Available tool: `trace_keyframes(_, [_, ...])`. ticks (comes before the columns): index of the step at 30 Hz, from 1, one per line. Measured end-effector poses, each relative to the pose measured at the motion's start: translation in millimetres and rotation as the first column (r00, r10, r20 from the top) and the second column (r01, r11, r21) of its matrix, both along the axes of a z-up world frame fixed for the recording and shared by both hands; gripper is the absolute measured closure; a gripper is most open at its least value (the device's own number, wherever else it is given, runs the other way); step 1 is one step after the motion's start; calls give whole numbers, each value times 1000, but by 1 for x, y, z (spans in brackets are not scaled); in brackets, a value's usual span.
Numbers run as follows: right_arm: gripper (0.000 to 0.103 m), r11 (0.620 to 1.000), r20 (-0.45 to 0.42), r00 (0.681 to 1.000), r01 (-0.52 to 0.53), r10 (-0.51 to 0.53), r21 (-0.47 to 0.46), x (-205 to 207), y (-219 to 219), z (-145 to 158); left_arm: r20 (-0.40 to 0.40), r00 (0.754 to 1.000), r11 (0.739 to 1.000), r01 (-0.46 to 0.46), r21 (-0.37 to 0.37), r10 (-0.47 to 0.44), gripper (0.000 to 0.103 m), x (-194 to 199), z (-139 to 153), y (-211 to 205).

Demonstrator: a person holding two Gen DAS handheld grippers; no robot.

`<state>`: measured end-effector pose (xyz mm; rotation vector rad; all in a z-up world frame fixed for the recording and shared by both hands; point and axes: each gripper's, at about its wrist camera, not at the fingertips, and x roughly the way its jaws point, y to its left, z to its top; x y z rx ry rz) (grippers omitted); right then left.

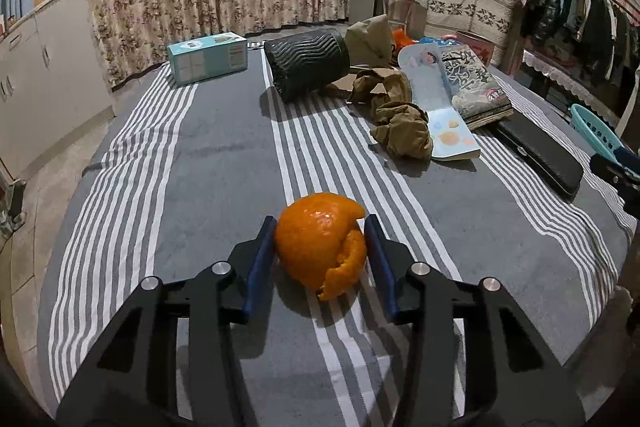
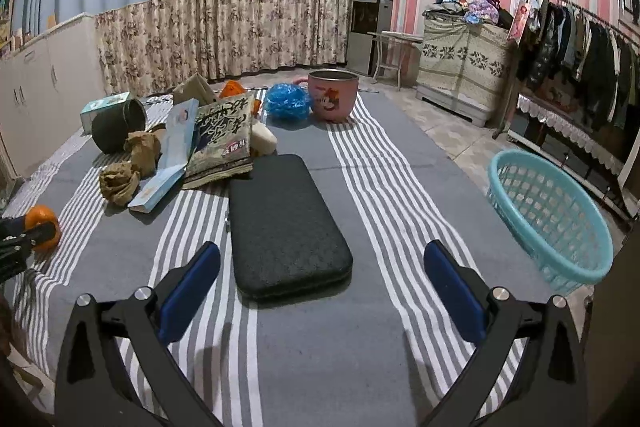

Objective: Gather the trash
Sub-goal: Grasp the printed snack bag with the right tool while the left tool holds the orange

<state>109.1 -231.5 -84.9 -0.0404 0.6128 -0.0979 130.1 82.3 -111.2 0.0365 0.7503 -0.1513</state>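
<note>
An orange peel (image 1: 320,247) lies on the grey striped cloth (image 1: 200,167), between the two blue pads of my left gripper (image 1: 320,223). The jaws stand on either side of the peel; the left pad touches it and a small gap shows at the right pad. The peel also shows in the right wrist view (image 2: 42,223), at the far left. Crumpled brown paper (image 1: 400,115) lies further back, seen too from the right (image 2: 120,179). A dark ribbed bin (image 1: 306,65) lies tipped on its side. My right gripper (image 2: 322,267) is open and empty above the cloth, just behind a black case (image 2: 284,223).
A teal box (image 1: 208,57) stands at the back left. Booklets (image 2: 200,139), a blue plastic bag (image 2: 288,101) and a pink pot (image 2: 334,93) lie at the back. A turquoise basket (image 2: 552,215) stands on the floor beyond the table's right edge.
</note>
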Motion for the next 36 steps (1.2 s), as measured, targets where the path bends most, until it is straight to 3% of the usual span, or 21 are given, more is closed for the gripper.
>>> trace_keyframes(9, [4,999,-6,999,-37,37,-29,33,11,12,72,997,999,-42,13,41,63,20,17,10])
trace_keyframes(16, [5,993,-85,989,-115,118,40,101,25,11,110,991,997,-70,-13,71,63,36,30,19])
trace_keyframes(21, [25,986,-182,969,-155,165,65,149,38,-7,107,989,994,-101,-42,104,63,41,30,29])
trace_keyframes(23, [37,978,-220,954,-188,205,96,161,45,-14,103,988,993,-112,-46,117,63,42,29,33])
trace_keyframes(24, [40,974,-220,951,-200,218,104,164,48,-15,100,988,992,-117,-47,121,63,43,28,34])
trace_keyframes(26, [60,968,-214,946,-226,245,108,167,55,-13,94,986,990,-132,-56,137,63,44,27,40])
trace_keyframes(29, [76,960,-190,943,-255,274,120,166,59,-9,89,984,987,-148,-69,154,63,45,27,44])
trace_keyframes(32, [88,952,-154,943,-276,294,129,161,59,-3,97,981,985,-159,-65,165,63,45,30,44])
trace_keyframes(36, [94,948,-103,949,-282,299,151,152,47,9,107,981,986,-159,-56,164,63,44,34,39])
